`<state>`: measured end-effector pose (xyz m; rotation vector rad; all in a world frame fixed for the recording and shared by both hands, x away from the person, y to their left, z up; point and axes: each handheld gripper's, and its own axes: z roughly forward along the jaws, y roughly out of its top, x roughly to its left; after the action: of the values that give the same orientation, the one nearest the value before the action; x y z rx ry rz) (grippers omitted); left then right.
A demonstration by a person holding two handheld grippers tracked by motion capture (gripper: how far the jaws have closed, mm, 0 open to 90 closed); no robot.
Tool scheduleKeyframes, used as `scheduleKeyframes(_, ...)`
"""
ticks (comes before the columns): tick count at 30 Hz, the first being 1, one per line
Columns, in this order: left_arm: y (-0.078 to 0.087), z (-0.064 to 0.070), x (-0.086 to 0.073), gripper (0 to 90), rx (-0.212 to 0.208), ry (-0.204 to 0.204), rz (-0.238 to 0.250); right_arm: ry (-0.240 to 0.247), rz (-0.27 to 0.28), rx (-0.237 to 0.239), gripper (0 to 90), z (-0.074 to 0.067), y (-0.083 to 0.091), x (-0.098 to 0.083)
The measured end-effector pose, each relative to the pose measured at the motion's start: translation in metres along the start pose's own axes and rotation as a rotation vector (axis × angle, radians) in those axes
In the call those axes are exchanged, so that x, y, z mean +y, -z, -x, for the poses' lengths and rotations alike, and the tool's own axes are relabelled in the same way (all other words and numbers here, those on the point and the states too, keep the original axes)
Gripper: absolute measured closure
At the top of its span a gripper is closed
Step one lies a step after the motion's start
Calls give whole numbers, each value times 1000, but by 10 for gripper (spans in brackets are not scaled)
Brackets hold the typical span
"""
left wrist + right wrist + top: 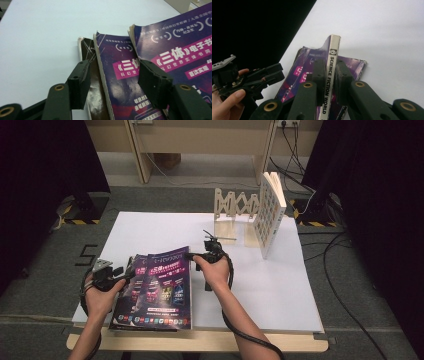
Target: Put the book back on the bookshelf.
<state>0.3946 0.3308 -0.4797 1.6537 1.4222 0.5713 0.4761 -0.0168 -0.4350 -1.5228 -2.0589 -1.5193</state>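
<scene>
At seven o'clock on the white counter (280, 285), close to your edge, lies a fanned stack of magazines (152, 295), with the wooden rack (235, 207) off at one o'clock holding one book (270, 212) upright against its right end. The top magazine (170, 280) has a glossy purple cover with a magenta title band and white Chinese lettering, and its white spine reads "SCIENCE FICTION WORLD"; its corners are worn and slightly curled. In the left gripper view, two more copies of similar purple covers fan out beneath it, and a darker cover shows at the bottom of the pile, its edge frayed. Your right claw (192, 256) sits at the top magazine's one o'clock corner, and in the right gripper view its jaws are clamped on the spine, one pad on each side, with that edge raised off the rest of the stack. Your left claw (131, 268) is at the stack's ten o'clock corner; its jaws stand well apart above the covers, one over the dark bottom copy and the other over the purple cover, and they grip nothing. Your left hand (100, 292) wraps the gripper body just off the counter's nine o'clock edge.
</scene>
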Motion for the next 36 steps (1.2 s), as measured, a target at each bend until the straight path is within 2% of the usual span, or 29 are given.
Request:
scheduleKeyframes(4,1,-3,-1,425,13,5,13,36,21,-16,819,-7,6,2)
scheduleKeyframes(14,1,-9,-4,425,47,7,42,174,102,-80,829,-29,27,10)
scheduleKeyframes(23,2,-14,-8,408,88,18,85,214,138,-91,833,-35,36,11)
scheduleKeyframes(30,1,-16,-13,394,109,1,101,239,163,-92,835,-39,44,13)
scheduleKeyframes(36,-1,-17,-17,380,111,-22,103,251,181,-95,836,-40,50,14)
